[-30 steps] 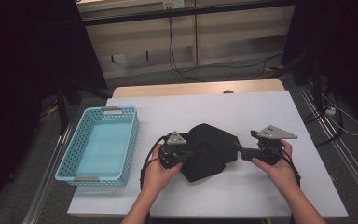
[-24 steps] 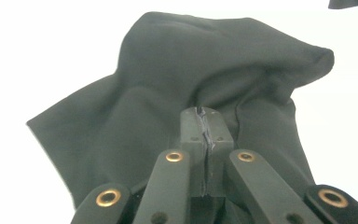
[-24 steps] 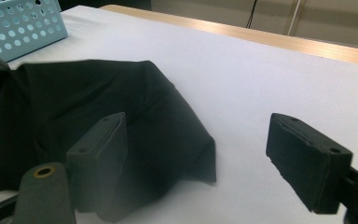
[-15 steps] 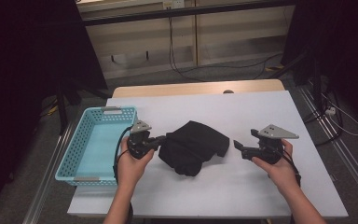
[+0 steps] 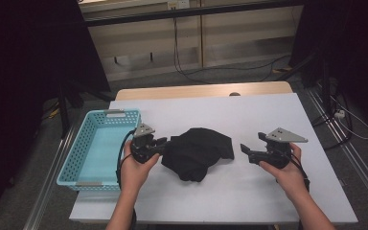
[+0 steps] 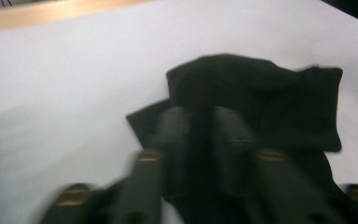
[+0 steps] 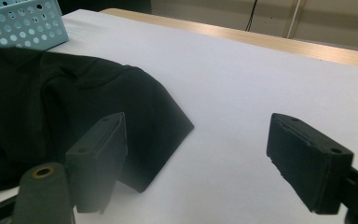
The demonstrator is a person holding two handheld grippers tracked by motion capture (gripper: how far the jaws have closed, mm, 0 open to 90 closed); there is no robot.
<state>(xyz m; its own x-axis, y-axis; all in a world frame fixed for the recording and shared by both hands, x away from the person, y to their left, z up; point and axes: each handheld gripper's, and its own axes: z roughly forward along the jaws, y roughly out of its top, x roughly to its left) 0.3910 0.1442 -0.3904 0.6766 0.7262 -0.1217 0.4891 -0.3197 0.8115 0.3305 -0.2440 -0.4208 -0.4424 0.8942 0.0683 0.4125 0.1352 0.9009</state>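
Black cloth: a crumpled dark garment is seen at the centre of the high view, lying on the white table, between the two grippers. In the right gripper view it fills the left half of the frame, with one pointed corner lying flat on the table.

Left gripper: it is held at the left of the centre in the high view, just right of the basket, and its tips are at the left edge of the cloth. In the left gripper view the picture is blurred; the jaws have just been opening, and a fold of the cloth is seen between them – whether the pads are pressed on it cannot be told.

Right gripper: it is held at the right of the centre in the high view, pointed toward the cloth but apart from it. In the right gripper view the jaws are spread wide, with only bare table between them – nothing is pinched.

Blue basket: it is placed at the left edge of the table, just beside the left hand.

Right hand: it is seen at the lower right of the high view.
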